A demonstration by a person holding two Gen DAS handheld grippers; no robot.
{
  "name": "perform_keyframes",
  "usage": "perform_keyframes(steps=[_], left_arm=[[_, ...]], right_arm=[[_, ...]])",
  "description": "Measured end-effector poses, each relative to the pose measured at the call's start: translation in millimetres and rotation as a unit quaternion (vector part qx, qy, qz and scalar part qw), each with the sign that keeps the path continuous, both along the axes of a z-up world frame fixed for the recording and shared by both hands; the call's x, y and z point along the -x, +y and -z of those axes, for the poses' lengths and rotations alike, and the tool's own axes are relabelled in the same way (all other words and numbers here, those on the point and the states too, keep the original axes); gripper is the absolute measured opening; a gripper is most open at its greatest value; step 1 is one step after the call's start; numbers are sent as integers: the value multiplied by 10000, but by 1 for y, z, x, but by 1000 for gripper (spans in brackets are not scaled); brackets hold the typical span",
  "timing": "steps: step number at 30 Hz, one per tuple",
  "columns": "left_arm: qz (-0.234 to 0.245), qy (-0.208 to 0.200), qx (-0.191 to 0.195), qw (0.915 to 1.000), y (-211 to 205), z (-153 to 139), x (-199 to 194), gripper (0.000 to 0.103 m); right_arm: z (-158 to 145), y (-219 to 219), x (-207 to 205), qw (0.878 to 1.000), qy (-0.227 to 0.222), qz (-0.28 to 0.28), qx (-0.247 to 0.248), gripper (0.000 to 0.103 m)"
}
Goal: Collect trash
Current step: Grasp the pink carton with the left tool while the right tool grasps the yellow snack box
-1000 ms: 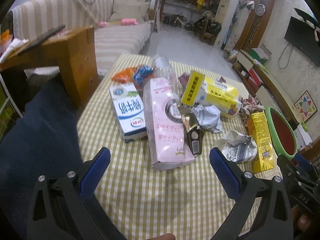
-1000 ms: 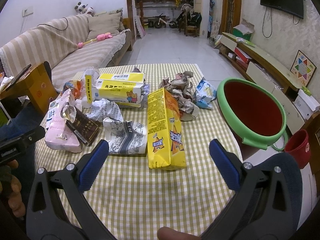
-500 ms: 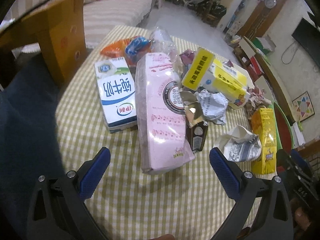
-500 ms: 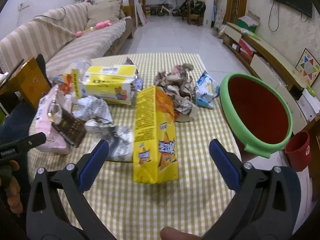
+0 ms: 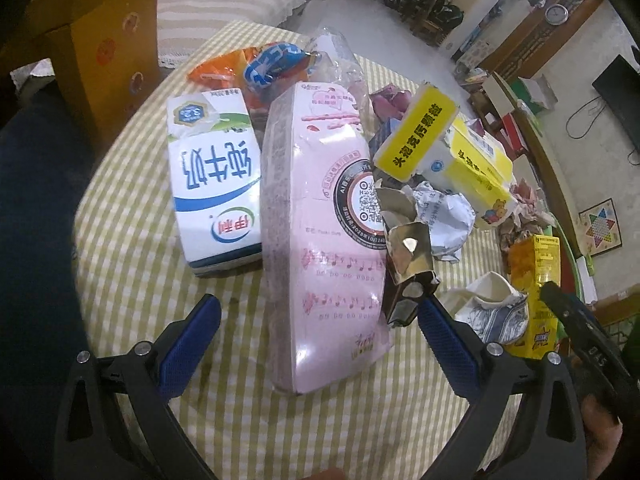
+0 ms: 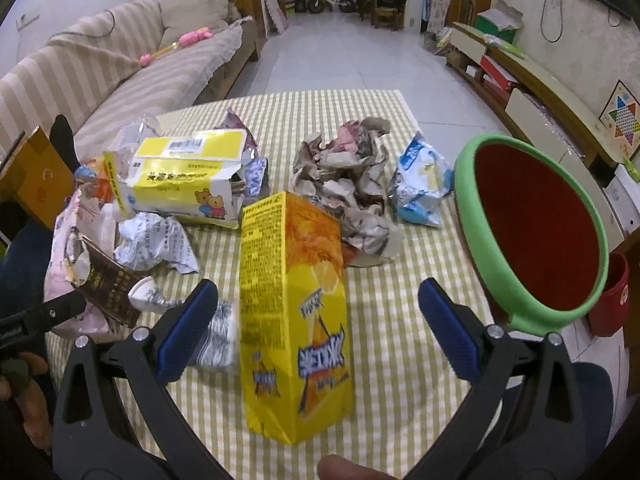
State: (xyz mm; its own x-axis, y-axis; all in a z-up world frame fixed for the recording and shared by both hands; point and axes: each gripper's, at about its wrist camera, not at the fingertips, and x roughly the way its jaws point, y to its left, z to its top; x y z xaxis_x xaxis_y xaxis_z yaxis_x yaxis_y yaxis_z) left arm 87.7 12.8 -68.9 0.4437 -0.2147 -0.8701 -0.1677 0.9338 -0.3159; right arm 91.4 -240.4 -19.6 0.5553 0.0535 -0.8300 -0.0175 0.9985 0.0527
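my view: striped beige sofa [image 6: 120, 64] along the left wall, pale tiled floor [image 6: 352, 56] ahead, low cabinet [image 6: 532, 88] on the right, dark tv [image 5: 620, 96], round wall clock [image 5: 557, 14]

Both grippers closer: pink pack [image 5: 324, 216], yellow carton [image 6: 292, 312].

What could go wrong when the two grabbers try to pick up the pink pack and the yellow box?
1. The left gripper is open around the pink pack; a brown wrapper leans on it and might get dragged or knocked off.
2. The right gripper is open around the yellow box; a crumpled paper by its left finger could get pinched too.
3. The green basin hangs over the table edge and looks easy to bump.
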Motion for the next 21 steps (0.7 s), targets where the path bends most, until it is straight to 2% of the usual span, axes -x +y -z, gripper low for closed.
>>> perform_keyframes(steps=[7,10,12,15,17,19,21], left_arm=[[68,102,181,9998,-1,8,-8,89],[112,167,217,9996,-4,13,-13,75],[166,158,213,9995,-9,14,-14,66],[245,122,206,9994,-17,14,-13,54],[249,122,224,9994,-17,13,-13,51],[216,131,285,9993,-16,13,-14,49],[207,125,318,9992,-12,13,-14,46]], right_arm=[[14,-2,-9,9997,200,62,-90,99],[15,-6,-13,9995,245,57,-184,98],[16,-7,-15,9993,276,42,-256,94],[17,-9,-18,9989,354,21,-321,81],[19,-10,-19,9984,421,-18,-375,69],[18,-9,-18,9983,418,-76,-402,63],[17,-8,-16,9985,392,-111,-368,63]])
